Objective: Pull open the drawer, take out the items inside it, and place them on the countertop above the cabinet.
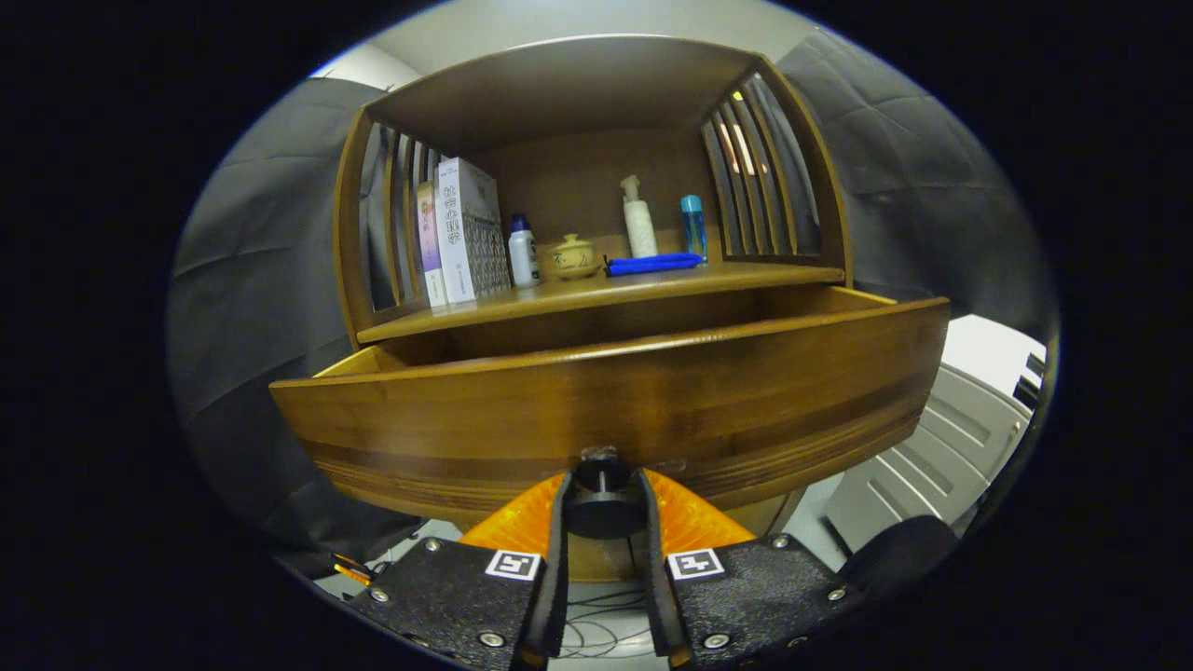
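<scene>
A wooden drawer [615, 401] stands pulled out from the cabinet, its wide front panel just ahead of my fingers. A dark round knob [604, 499] on that front sits between my two fingers, and my gripper [604, 503] is shut on it. The drawer's inside is hidden behind its front panel; only the top of a side wall shows. Above the drawer lies the wooden countertop [596, 289] under a shelf hood. On it lies a blue flat item [654, 264], with a small yellowish pot [572, 257] beside it.
On the countertop stand boxes [466, 228], a small white bottle [523, 252], a white pump bottle [638, 219] and a blue-capped bottle [692, 226]. Slatted wooden sides close both ends. A white panelled unit [941, 447] stands to the right, cables lie on the floor below.
</scene>
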Demonstrator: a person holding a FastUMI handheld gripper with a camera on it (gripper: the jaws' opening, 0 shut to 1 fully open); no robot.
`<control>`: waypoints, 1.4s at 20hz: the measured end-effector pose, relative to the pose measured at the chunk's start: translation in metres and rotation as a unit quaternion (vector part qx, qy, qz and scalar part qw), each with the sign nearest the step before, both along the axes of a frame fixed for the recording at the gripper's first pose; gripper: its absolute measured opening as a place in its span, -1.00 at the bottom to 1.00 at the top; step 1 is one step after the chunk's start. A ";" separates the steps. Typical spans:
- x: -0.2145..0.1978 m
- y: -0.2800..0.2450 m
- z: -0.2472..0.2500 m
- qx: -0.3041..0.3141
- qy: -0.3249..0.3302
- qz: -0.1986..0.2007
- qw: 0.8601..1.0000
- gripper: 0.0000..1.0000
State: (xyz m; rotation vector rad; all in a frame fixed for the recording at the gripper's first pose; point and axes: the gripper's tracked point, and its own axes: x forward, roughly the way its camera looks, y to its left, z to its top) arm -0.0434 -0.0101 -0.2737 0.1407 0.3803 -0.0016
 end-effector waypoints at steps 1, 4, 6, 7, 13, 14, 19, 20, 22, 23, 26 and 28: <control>-0.006 0.001 -0.002 -0.004 0.001 0.002 1.000 -0.28; -0.024 -0.001 -0.005 -0.010 -0.001 0.010 1.000 -0.28; -0.033 0.000 -0.005 -0.003 -0.006 0.014 1.000 -0.28; -0.037 0.000 -0.005 -0.001 -0.005 0.015 1.000 -0.28; -0.057 0.004 -0.007 0.008 -0.004 0.015 1.000 -0.28; -0.058 0.005 -0.008 0.009 -0.004 0.016 1.000 -0.28; -0.062 0.006 -0.006 0.015 -0.003 0.018 1.000 -0.28; -0.061 0.006 -0.006 0.014 -0.005 0.016 1.000 -0.26; -0.063 0.006 -0.007 0.019 -0.004 0.005 1.000 -0.19; -0.066 0.005 -0.007 0.020 0.000 -0.001 1.000 -0.11; -0.071 0.008 0.015 0.030 -0.037 -0.002 0.999 0.26; -0.068 0.011 0.037 0.041 -0.068 0.005 0.997 0.58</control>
